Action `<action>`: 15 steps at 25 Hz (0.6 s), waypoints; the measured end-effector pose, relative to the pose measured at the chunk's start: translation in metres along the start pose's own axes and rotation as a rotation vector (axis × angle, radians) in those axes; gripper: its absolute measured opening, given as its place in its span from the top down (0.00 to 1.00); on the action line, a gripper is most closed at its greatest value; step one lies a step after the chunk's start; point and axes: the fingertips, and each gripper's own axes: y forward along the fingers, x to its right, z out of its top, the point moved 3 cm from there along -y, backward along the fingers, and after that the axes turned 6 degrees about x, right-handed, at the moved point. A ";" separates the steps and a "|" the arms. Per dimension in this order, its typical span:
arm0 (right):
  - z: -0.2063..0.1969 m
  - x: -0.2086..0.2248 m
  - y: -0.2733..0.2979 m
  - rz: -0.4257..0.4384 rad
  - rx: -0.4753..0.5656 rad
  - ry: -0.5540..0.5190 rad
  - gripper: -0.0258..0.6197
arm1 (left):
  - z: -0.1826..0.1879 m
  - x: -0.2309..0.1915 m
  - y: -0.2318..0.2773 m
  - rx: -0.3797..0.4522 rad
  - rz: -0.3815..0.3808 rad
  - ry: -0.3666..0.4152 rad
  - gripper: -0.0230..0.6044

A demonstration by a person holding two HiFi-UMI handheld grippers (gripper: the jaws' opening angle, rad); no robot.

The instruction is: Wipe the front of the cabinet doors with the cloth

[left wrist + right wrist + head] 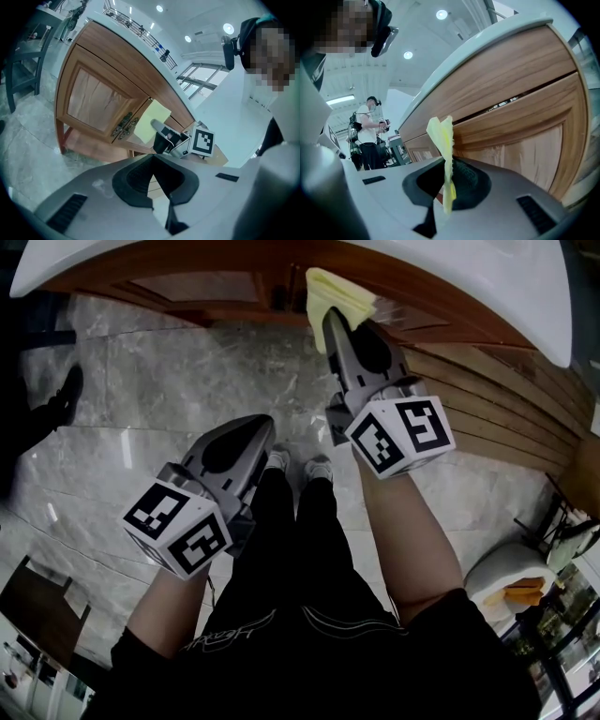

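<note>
A yellow cloth [336, 294] lies flat against the wooden cabinet doors [202, 287], just under the white countertop. My right gripper [330, 322] is shut on it. In the right gripper view the cloth [442, 136] stands up thin between the jaws of the right gripper [446, 174], close to a door panel [525, 150]. The left gripper view shows the cloth [152, 121] spread on the door to the right of the ornate metal handles [123, 127]. My left gripper [265, 426] hangs back over the floor, away from the cabinet. Its jaws [153, 164] are shut with nothing in them.
A white countertop [469, 277] overhangs the curved cabinet. Grey marble floor [159, 399] lies below, with the person's legs and shoes [298, 465] in the middle. A dark chair [37, 601] stands at lower left, a stool [511, 573] at right. Another person [368, 136] stands far off.
</note>
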 end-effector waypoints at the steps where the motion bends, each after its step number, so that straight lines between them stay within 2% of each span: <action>1: 0.001 0.005 -0.003 -0.005 0.002 0.001 0.90 | -0.003 0.003 0.004 -0.008 0.000 0.003 0.95; 9: 0.006 0.023 -0.020 -0.047 0.023 0.014 0.90 | -0.012 0.017 0.018 -0.053 -0.025 0.025 0.95; 15: 0.019 0.056 -0.054 -0.090 0.050 0.024 0.90 | -0.028 0.053 0.042 -0.096 -0.067 0.069 0.95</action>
